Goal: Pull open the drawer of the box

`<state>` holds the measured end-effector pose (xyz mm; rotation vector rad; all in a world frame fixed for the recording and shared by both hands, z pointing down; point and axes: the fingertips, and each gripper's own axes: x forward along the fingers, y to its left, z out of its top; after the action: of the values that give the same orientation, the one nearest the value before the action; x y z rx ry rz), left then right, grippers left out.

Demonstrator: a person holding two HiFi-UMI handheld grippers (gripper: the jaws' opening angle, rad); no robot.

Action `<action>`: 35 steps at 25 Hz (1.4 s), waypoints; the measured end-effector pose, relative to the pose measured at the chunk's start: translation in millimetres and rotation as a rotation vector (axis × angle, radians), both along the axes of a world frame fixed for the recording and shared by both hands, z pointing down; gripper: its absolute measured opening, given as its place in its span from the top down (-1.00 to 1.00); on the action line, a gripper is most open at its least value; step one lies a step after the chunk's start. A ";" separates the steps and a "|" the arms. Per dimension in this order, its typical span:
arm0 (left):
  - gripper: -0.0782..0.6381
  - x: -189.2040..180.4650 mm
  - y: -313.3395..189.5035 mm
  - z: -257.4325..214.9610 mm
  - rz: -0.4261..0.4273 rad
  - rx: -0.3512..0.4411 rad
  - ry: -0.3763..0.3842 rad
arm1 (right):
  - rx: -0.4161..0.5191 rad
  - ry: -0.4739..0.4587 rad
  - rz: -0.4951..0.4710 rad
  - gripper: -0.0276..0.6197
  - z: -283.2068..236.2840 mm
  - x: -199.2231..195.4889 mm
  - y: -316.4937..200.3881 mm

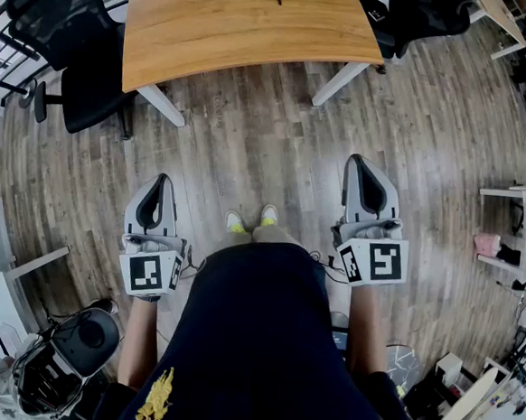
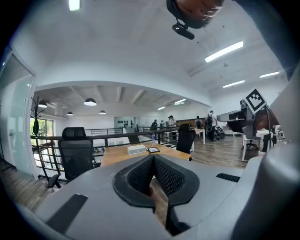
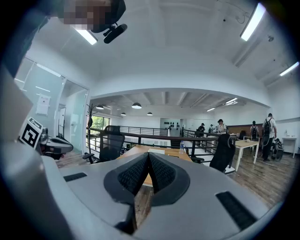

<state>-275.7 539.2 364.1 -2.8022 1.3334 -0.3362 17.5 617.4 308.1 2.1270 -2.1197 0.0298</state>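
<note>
Two: left hand-held gripper (image 1: 163, 182) and right hand-held gripper (image 1: 358, 163), both pressed together, empty; one table (image 1: 241, 22), one box (image 2: 136, 149).

open floor (image 1: 259, 150) before wooden table (image 1: 232, 30)

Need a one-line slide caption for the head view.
Start pose: left tongs and right tongs shut and empty, held over the plank floor, short of the wooden table.

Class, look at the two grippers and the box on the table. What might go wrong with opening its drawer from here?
1. The left gripper and right gripper are both shut; unopened, they cannot take hold of anything.
2. The small box looks loose on the table; a one-handed pull might drag it along.
</note>
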 end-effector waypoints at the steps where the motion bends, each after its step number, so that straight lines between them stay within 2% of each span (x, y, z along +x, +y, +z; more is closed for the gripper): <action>1: 0.76 6.3 -0.1 -1.2 0.005 0.004 0.005 | 0.004 -0.003 0.001 0.92 -0.5 4.9 -0.6; 10: 0.76 45.7 -15.8 -15.3 0.016 0.056 0.047 | 0.054 -0.023 -0.016 0.92 -4.1 23.3 -10.9; 13: 0.76 55.4 -23.9 -33.9 -0.009 0.105 0.077 | 0.079 -0.037 -0.050 0.92 -5.9 23.2 -21.1; 21: 0.76 88.2 -44.4 -67.7 -0.068 0.191 0.102 | 0.123 0.015 -0.153 0.92 -17.0 27.8 -55.0; 26: 0.76 109.2 -48.7 -60.4 -0.085 0.170 0.083 | 0.135 -0.002 -0.184 0.92 -17.2 48.2 -64.9; 27: 0.76 112.9 -49.6 -60.0 -0.090 0.165 0.082 | 0.128 -0.006 -0.190 0.80 -15.6 53.3 -66.0; 28: 0.76 116.5 -50.3 -59.9 -0.094 0.163 0.077 | 0.121 -0.012 -0.194 0.51 -13.9 58.3 -67.4; 29: 0.76 120.1 -50.7 -60.0 -0.095 0.164 0.069 | 0.114 -0.018 -0.193 0.33 -12.2 63.5 -68.9; 30: 0.76 123.8 -50.8 -59.7 -0.098 0.164 0.060 | 0.111 -0.023 -0.189 0.22 -10.6 69.3 -70.2; 33: 0.76 135.2 -48.8 -56.8 -0.109 0.154 0.051 | 0.108 -0.035 -0.177 0.09 -6.0 86.1 -71.6; 35: 0.76 141.4 -48.9 -55.2 -0.109 0.159 0.048 | 0.106 -0.042 -0.184 0.09 -3.6 92.8 -73.3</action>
<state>-134.3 490.4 308.9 -2.6303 1.4569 -0.1578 110.3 544.1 304.5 1.9929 -2.3828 -0.0590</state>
